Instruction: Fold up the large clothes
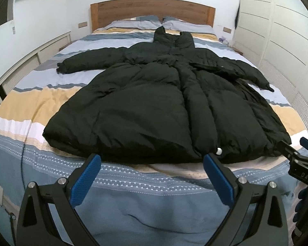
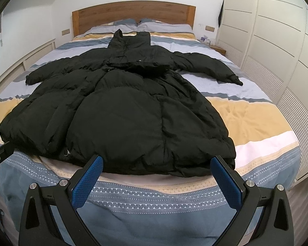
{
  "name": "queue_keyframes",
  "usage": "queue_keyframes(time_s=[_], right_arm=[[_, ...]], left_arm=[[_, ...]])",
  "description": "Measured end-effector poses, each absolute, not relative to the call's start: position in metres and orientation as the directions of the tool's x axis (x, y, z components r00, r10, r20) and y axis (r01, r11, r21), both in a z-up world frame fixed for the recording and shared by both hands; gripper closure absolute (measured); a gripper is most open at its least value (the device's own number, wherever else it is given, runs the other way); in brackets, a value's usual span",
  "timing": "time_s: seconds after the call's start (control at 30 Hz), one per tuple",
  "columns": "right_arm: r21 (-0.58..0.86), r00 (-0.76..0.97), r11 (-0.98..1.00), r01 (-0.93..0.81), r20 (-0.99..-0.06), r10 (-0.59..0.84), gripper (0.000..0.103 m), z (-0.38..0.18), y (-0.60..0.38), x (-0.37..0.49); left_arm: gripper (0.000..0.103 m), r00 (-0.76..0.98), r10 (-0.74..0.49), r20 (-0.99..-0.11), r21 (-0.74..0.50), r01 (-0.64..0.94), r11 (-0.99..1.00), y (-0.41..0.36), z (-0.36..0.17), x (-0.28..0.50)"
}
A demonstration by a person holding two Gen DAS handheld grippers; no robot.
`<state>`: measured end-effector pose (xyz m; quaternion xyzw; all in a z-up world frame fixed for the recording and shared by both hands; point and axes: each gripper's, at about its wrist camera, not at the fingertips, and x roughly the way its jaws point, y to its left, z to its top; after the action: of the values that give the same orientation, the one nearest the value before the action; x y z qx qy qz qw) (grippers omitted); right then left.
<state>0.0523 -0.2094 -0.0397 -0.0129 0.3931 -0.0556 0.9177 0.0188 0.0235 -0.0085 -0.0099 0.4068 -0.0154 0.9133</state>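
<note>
Both the left gripper [image 1: 152, 160] and the right gripper [image 2: 156, 162] are hovering with jaws spread wide and empty just short of the hem of the black puffer coat [image 1: 154, 102], which is lying flat, sleeves outstretched, wholly unfolded on the bed [image 1: 20, 110].

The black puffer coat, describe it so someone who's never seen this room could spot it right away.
Start at the bed with the wooden headboard and striped bedding. The black puffer coat lies flat on top, sleeves spread to both sides, collar toward the pillows, hem at the foot edge. It is the only dark, quilted thing on the pale blue, yellow and white stripes.
</note>
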Motion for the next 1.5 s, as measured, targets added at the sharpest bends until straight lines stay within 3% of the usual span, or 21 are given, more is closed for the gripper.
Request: queue_keyframes(time_s=[0.57,0.97,1.23,1.5], right_arm=[[-0.003,0.702,0.997,0.08,-0.709,-0.059,0.001,-0.027,-0.223,0.076],[0.046,0.729,0.997,0.066,-0.684,-0.017,0.001,-0.017,-0.263,0.141],[0.179,0.676,0.971,0.16,-0.736,0.025,0.001,-0.037,-0.347,0.242],[0.469,0.692,0.812,0.348,-0.713,0.114,0.001,-0.079,-0.475,0.339]], left_arm=[[0.002,0.725,0.061,-0.686,-0.004,-0.088,0.996,0.038,0.018,0.033],[0.002,0.7,0.0,-0.714,-0.041,-0.042,0.998,0.047,0.033,0.093],[0.002,0.681,0.055,-0.731,0.012,-0.068,0.998,0.06,0.021,0.16],[0.002,0.661,0.095,-0.745,0.021,-0.12,0.993,0.069,-0.009,0.218]])
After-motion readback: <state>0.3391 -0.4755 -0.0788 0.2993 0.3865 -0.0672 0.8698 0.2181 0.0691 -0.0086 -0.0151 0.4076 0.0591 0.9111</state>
